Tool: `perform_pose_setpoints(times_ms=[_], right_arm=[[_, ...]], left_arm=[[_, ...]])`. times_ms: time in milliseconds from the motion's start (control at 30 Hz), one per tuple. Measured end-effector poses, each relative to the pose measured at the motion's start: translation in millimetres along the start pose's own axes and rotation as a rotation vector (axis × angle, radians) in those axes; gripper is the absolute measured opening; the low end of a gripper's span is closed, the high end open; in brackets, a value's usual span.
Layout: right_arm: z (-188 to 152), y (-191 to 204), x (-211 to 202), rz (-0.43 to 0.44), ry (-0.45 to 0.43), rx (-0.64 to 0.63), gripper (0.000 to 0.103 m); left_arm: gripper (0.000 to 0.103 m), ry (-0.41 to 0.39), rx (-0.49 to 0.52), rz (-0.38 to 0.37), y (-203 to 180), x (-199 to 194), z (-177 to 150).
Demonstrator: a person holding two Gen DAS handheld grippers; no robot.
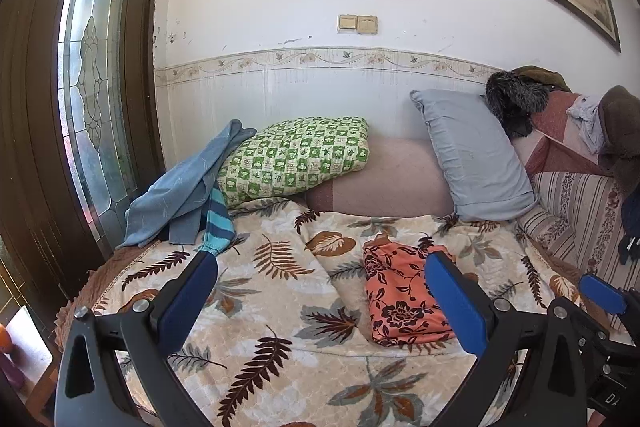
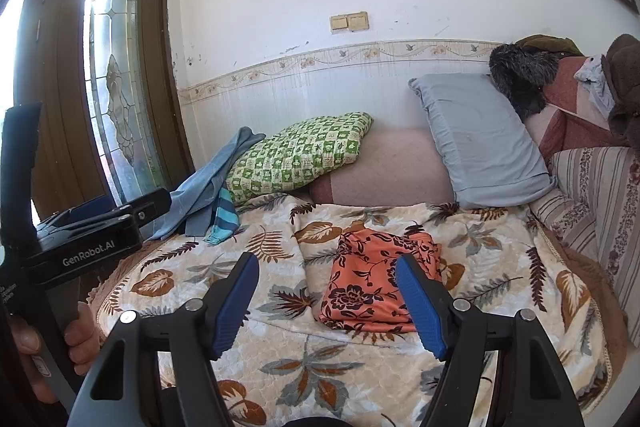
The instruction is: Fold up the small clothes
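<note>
Both our grippers, left gripper point(image 1: 322, 269) and right gripper point(image 2: 328, 269), hover with ribbed blue fingers spread, gripping nothing, above a quilted leaf-print blanket point(image 1: 280, 291). On it lies the orange floral garment point(image 2: 372, 283), apparently thin fabric, folded into a rough rectangle.

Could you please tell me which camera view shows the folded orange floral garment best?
The right wrist view: the orange floral garment lies near centre, only its right edge behind a gripper finger. The left wrist view shows the same garment further right, with that gripper's right finger covering more of its right side.
</note>
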State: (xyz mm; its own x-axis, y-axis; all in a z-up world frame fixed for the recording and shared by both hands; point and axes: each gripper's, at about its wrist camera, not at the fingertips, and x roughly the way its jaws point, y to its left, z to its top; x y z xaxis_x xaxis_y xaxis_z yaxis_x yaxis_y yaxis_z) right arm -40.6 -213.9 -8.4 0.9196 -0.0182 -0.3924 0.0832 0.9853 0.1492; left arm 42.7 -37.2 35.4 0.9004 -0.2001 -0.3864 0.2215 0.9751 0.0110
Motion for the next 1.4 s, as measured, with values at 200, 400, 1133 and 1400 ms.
perform_pose_setpoints(times_ms=[200, 400, 1133, 1400], right_arm=[[3.5, -2.8, -1.2, 0.007, -0.014, 0.010, 0.075], [2.3, -4.5, -6.1, 0.001, -0.011, 0.014, 0.075], [3.4, -3.5, -38.8, -0.028, -0.043, -0.005, 0.075], [-1.6, -24.8, -47.7, -0.017, -0.056, 0.036, 0.075]], left_arm=[[0.103, 0.006, 0.037, 0.021, -4.4, -0.4, -0.3], [0.103, 0.020, 0.068, 0.015, -9.7, -4.0, -1.6], [0.103, 0.002, 0.075, -0.085, -10.9, -32.5, 1.9], [0.103, -0.032, 0.114, -0.066, -21.7, -54.9, 3.2]])
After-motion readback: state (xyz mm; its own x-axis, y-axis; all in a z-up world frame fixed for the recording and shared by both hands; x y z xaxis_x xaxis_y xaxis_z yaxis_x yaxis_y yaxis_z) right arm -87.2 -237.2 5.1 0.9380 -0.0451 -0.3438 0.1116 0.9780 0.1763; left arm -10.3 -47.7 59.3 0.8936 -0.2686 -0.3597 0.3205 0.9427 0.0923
